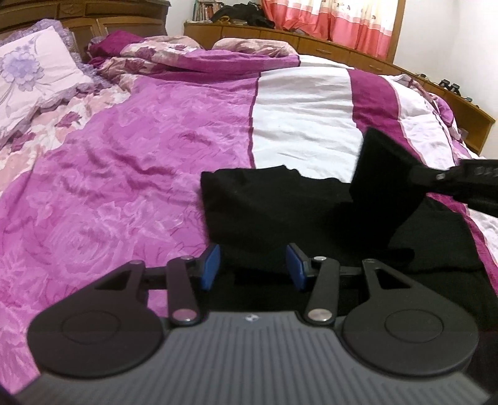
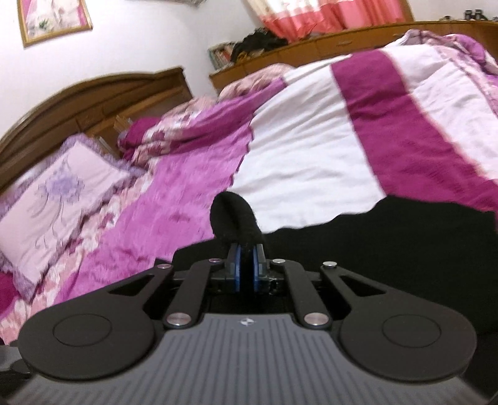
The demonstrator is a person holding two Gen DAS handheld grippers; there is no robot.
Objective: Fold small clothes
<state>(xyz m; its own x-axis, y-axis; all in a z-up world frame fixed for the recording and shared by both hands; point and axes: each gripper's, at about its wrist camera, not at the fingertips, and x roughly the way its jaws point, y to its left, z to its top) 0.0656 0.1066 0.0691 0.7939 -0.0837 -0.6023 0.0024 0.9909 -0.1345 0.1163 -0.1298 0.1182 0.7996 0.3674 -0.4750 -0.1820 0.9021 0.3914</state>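
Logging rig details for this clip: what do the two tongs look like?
Both match: left tongs and right tongs have blue pads on black linkage arms with silver pivot pins, two round black discs, and a ribbed grey body bearing a small white logo. No cables or sleeves are visible.

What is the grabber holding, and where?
The right gripper pinches a raised edge of the black garment. The left gripper is open, holding nothing.

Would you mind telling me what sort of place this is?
Most likely a home bedroom: a bed with a purple floral bedspread, a frilled pillow by a wooden headboard, and pink curtains.
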